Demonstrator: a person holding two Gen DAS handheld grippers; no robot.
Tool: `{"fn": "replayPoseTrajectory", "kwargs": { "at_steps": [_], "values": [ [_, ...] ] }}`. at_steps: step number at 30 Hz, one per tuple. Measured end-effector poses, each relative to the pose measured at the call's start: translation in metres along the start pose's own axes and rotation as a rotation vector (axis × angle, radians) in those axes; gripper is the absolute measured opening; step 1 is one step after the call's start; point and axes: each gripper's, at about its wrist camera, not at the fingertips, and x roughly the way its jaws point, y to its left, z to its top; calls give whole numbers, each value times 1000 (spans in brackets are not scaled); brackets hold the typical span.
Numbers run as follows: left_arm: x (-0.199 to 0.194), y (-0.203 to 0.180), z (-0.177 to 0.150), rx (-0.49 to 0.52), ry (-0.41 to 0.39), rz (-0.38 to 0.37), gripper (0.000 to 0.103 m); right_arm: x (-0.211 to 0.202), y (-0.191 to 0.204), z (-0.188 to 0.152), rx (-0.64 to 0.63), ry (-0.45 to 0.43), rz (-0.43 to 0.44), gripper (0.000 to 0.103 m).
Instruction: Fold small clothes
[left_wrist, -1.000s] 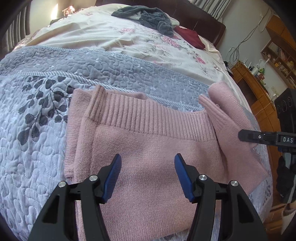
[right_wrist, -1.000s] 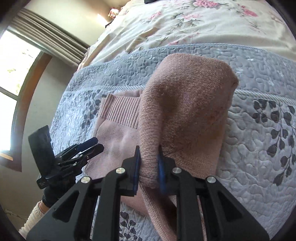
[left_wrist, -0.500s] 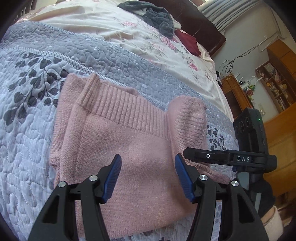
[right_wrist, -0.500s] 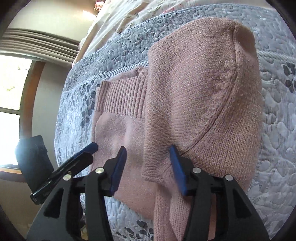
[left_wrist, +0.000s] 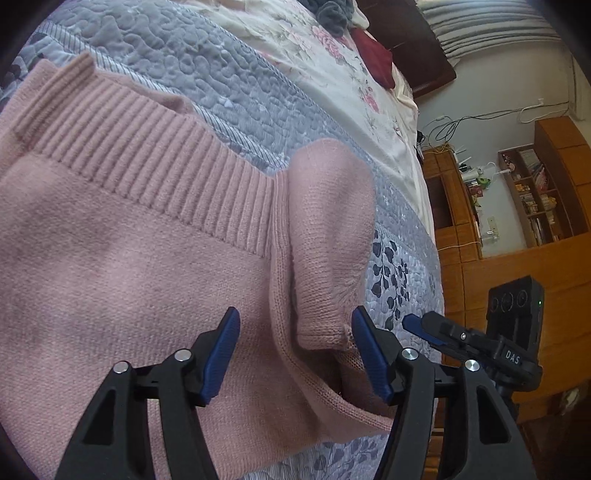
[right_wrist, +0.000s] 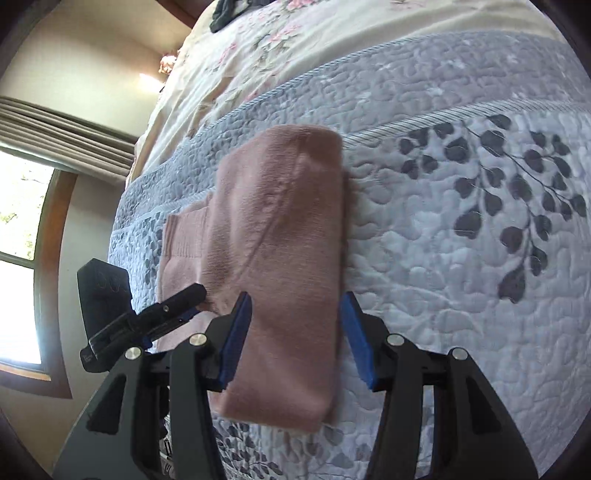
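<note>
Left tool (left_wrist: 295, 350): fingers apart, holding nothing, low over the sweater's near edge, probably ready to pin or pinch the cloth.
Right tool (right_wrist: 295, 336): fingers apart, straddling the folded sleeve without gripping it.
Sweater (left_wrist: 122, 258): pink knit, flat on the bed (left_wrist: 229, 74); long axis runs away from the left tool, ribbed band (left_wrist: 155, 155) at the far end.
Sleeve (right_wrist: 284, 266): lies lengthwise on the sweater's right side, narrowing it for folding.

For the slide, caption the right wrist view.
Open right gripper straddles a folded-over pink sweater on a grey quilt; left gripper alongside.
</note>
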Motion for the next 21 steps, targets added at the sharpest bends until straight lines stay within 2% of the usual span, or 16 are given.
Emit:
{"fn": "replayPoseTrajectory", "kwargs": {
  "at_steps": [2, 5, 11, 12, 13, 14, 16, 18, 21],
  "values": [
    [10, 0, 3, -14, 8, 5, 63, 0, -24, -9, 28, 5, -6, 51],
    [19, 1, 9, -38, 10, -28, 63, 3, -46, -21, 46, 15, -25, 51],
    [36, -6, 10, -79, 48, -85, 60, 14, -63, -36, 74, 27, -4, 51],
    [38, -7, 9, -76, 52, -78, 55, 16, -62, -37, 74, 27, 2, 51],
    [39, -7, 8, -72, 48, -65, 44, 17, -61, -37, 72, 28, 3, 51],
    [39, -7, 7, -74, 40, -71, 42, 18, -60, -38, 68, 30, 0, 51],
    [37, -6, 6, -90, 26, -88, 32, 21, -55, -39, 54, 33, -15, 51],
    [30, -8, 5, -75, 5, -98, 26, 22, -51, -40, 48, 35, -23, 51],
    [12, -20, 3, -28, -46, -113, 23, 22, -46, -43, 44, 32, -18, 51]
  ]
}}
